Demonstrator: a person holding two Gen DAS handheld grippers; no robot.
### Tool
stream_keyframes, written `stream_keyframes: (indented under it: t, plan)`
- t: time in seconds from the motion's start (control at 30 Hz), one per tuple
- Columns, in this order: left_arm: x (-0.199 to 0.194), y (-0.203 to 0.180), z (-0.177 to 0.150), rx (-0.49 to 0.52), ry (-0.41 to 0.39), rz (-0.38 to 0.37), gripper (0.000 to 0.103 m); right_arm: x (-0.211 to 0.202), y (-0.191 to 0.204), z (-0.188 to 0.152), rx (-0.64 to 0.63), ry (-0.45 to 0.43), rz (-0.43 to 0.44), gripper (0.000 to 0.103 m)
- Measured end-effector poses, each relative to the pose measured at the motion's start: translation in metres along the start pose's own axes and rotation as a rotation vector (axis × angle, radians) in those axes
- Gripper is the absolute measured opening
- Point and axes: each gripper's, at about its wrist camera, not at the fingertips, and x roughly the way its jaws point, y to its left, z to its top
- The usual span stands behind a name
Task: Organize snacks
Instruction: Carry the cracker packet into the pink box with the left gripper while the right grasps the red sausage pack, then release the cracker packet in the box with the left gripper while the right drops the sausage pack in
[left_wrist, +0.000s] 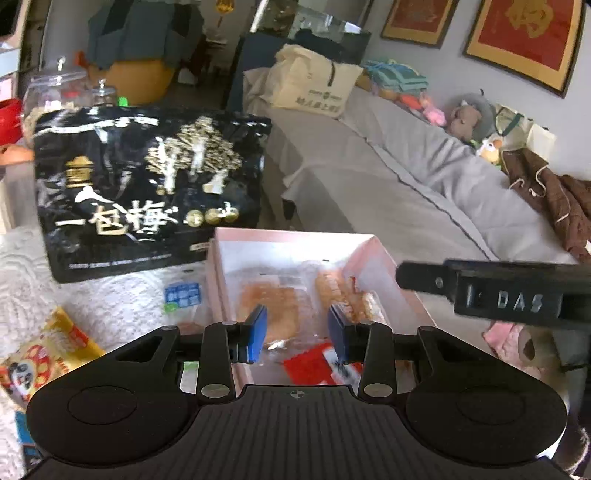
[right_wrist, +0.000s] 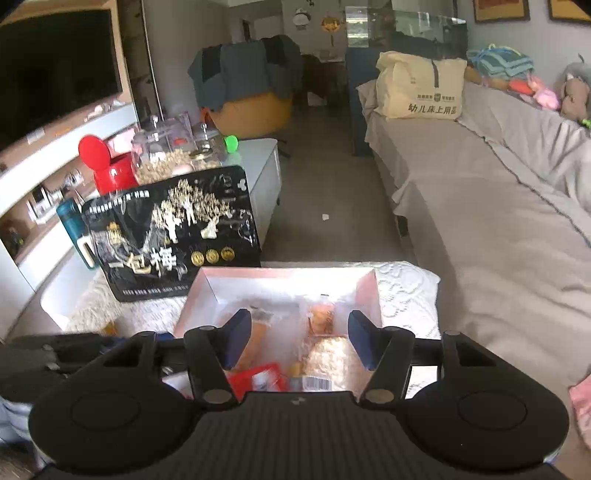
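A pink box (left_wrist: 400, 273) (right_wrist: 371, 291) stands open on the white textured cloth and holds several clear-wrapped pastries (left_wrist: 273, 299) (right_wrist: 325, 354) and a red packet (left_wrist: 314, 363) (right_wrist: 251, 378). My left gripper (left_wrist: 297, 334) hovers open and empty above the box's near end. My right gripper (right_wrist: 295, 338) hovers open and empty above the same box; its body shows at the right of the left wrist view (left_wrist: 517, 291). A large black snack bag (left_wrist: 147, 188) (right_wrist: 173, 229) with gold trees stands behind the box. A yellow snack packet (left_wrist: 40, 354) lies at the left.
A small blue-labelled clear packet (left_wrist: 183, 297) lies beside the box. Glass jars (right_wrist: 166, 147) and a red container (right_wrist: 107, 166) stand behind the black bag. A grey-covered sofa (right_wrist: 480, 206) runs along the right. The floor (right_wrist: 325, 206) lies beyond the table.
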Motion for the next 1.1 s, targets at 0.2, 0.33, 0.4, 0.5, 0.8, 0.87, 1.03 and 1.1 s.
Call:
stream_keyframes:
  t: [0.2,0.33,0.4,0.5,0.8,0.87,1.03,1.1]
  plan:
    - [-0.029,0.041,-0.007,-0.047,-0.027,0.079,0.041,-0.012,0.014,-0.013,-0.055,0.025,-0.011,0.059]
    - [-0.045,0.070,-0.018,-0.053,-0.026,0.191,0.041,-0.015,0.034,-0.019,-0.085,0.046,0.006,0.058]
    - [-0.056,0.083,-0.027,-0.039,-0.038,0.260,0.041,-0.016,0.049,-0.021,-0.112,0.059,0.026,0.058]
    - [-0.069,0.102,-0.039,-0.057,-0.040,0.321,0.041,-0.011,0.072,-0.022,-0.143,0.084,0.052,0.058]
    - [-0.065,0.146,-0.037,-0.144,-0.034,0.313,0.041,0.008,0.127,-0.019,-0.185,0.148,0.078,0.058]
    - [-0.062,0.148,-0.031,-0.163,-0.044,0.306,0.041,0.009,0.130,-0.021,-0.198,0.155,0.082,0.058]
    - [-0.037,0.119,-0.019,-0.040,0.013,0.129,0.041,0.015,0.134,-0.023,-0.231,0.158,0.045,0.058]
    - [-0.019,0.103,-0.016,0.034,0.069,0.109,0.041,0.013,0.127,-0.023,-0.235,0.144,0.023,0.058]
